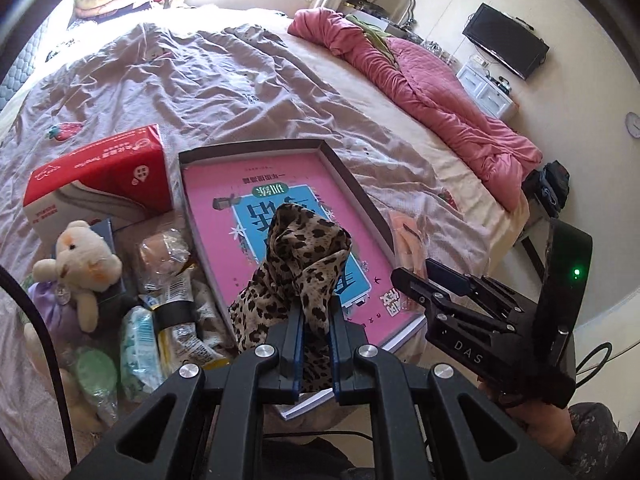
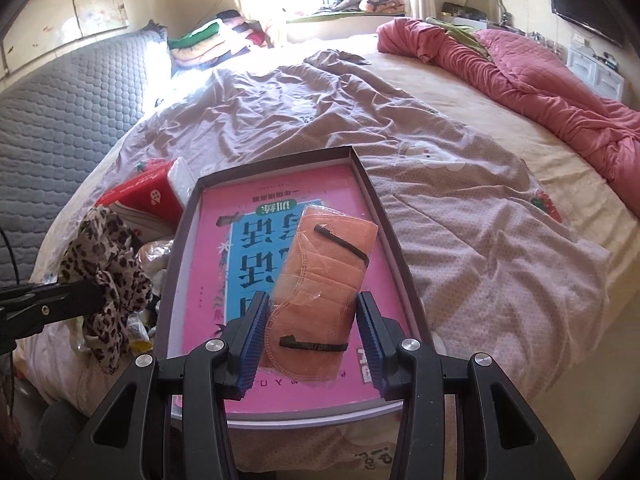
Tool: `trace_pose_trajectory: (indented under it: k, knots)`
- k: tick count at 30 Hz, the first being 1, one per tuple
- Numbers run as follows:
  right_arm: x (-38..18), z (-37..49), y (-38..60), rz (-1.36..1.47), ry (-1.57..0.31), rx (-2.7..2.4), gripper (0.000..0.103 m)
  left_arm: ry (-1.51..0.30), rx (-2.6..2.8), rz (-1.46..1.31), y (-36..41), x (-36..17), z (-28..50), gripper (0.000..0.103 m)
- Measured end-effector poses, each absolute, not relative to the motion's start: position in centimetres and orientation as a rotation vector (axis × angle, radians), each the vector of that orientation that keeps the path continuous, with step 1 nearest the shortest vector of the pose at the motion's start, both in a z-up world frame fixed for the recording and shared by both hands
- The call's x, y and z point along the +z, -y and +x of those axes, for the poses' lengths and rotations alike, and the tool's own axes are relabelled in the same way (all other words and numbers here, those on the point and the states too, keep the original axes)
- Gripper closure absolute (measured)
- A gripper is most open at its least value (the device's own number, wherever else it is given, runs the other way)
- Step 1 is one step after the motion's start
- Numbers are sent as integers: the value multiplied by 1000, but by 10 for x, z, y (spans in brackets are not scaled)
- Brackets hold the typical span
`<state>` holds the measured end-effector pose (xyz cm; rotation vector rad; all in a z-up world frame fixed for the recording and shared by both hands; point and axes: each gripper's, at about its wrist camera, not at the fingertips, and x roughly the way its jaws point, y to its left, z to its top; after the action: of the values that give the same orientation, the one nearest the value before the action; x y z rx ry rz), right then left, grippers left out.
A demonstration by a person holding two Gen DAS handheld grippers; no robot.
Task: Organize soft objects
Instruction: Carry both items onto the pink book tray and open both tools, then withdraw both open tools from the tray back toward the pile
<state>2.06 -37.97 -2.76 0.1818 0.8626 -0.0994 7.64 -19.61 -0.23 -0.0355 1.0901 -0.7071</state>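
left view only: i see plush bear (image 1: 82,264) beside tray (image 1: 352,184)
left gripper (image 1: 314,344): pinching leopard scarf (image 1: 300,268), bunched upward
right gripper (image 2: 310,336): spread wide around mask packet (image 2: 324,280), long axis away from me

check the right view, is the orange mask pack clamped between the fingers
No, the mask pack lies on the pink book, blue pads apart on either side.

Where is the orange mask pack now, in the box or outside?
In: the orange mask pack lies on the pink book inside the box.
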Motion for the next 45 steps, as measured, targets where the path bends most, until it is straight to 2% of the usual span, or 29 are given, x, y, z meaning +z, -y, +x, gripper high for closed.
trace_pose_trajectory:
  k: [11, 28, 38, 42, 45]
  knots:
    - [-59, 24, 385, 183, -941, -63, 57, -1237, -708, 103, 242, -51, 86, 93]
    - [-84, 32, 387, 193, -1011, -77, 56, -1302, -702, 118, 255, -73, 92, 92]
    - [-85, 28, 389, 204, -1019, -94, 52, -1333, -680, 84, 248, -79, 95, 77]
    - [-82, 26, 391, 207, -1012, -104, 45, -1326, -688, 76, 247, -77, 94, 66]
    - [-79, 24, 394, 208, -1007, -113, 44, -1322, -691, 75, 248, -75, 92, 64]
